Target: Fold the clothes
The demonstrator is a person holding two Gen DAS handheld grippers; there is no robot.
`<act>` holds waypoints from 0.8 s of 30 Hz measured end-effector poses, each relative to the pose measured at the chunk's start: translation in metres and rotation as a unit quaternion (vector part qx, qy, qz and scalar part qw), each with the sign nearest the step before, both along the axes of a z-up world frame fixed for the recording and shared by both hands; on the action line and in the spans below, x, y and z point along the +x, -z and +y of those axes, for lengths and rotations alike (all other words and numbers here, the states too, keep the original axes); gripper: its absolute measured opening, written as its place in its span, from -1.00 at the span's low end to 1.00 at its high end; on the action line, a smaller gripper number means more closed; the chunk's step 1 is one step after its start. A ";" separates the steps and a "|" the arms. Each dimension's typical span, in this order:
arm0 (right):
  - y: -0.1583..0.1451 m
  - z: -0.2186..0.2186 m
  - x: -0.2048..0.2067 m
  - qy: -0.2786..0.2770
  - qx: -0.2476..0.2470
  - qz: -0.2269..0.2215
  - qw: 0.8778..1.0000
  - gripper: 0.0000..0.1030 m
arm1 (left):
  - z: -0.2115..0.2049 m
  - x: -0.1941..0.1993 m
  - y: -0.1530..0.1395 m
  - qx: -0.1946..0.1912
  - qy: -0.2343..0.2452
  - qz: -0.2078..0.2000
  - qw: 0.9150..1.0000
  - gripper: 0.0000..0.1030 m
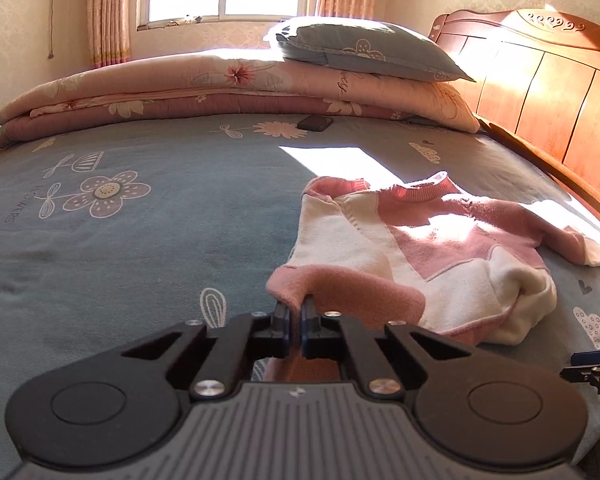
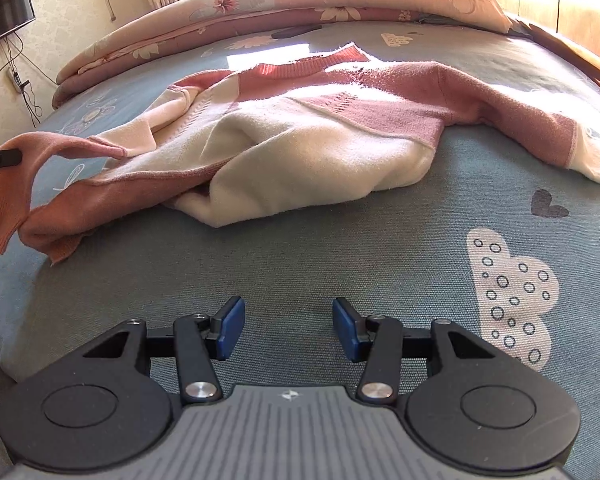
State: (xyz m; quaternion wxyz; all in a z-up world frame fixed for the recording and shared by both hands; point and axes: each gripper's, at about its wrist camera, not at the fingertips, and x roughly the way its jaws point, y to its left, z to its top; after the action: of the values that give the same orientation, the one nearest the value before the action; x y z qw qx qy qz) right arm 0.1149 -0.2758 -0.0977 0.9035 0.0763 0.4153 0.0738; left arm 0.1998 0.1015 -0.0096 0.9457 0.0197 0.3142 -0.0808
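Note:
A pink and cream knit sweater (image 1: pixel 428 256) lies crumpled on the blue-grey flowered bedsheet (image 1: pixel 140 240). My left gripper (image 1: pixel 295 312) is shut on a pink edge of the sweater near its hem and holds that part raised off the bed. In the right wrist view the same sweater (image 2: pixel 300 148) spreads across the bed, its pinched pink end at the far left held by the left gripper's fingers (image 2: pixel 2 159). My right gripper (image 2: pixel 288 326) stands open above bare sheet, short of the sweater, with nothing between its blue pads.
A folded floral quilt (image 1: pixel 220 88) with a blue pillow (image 1: pixel 364 50) on top lies along the far side of the bed. A dark phone (image 1: pixel 315 123) rests before it. A wooden headboard (image 1: pixel 540 92) bounds the right. A TV (image 2: pixel 4 8) hangs on the left wall.

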 end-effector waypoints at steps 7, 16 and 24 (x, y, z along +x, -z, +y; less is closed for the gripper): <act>-0.005 0.000 0.000 0.003 -0.004 -0.005 1.000 0.04 | 0.042 0.038 -0.009 0.065 -0.066 -0.007 0.996 -0.95; -0.011 -0.001 -0.002 0.009 -0.012 -0.007 1.000 0.04 | 0.092 0.085 -0.016 0.095 -0.141 -0.017 0.985 -0.95; -0.005 -0.001 0.001 0.023 -0.007 0.006 1.000 0.04 | 0.107 0.139 -0.025 0.125 -0.178 -0.011 0.976 -0.95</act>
State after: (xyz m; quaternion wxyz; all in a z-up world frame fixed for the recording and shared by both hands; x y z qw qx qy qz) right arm 0.1158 -0.2765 -0.0929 0.9027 0.0802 0.4198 0.0502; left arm 0.3387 0.2082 0.0149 0.9385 0.0821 0.3094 0.1292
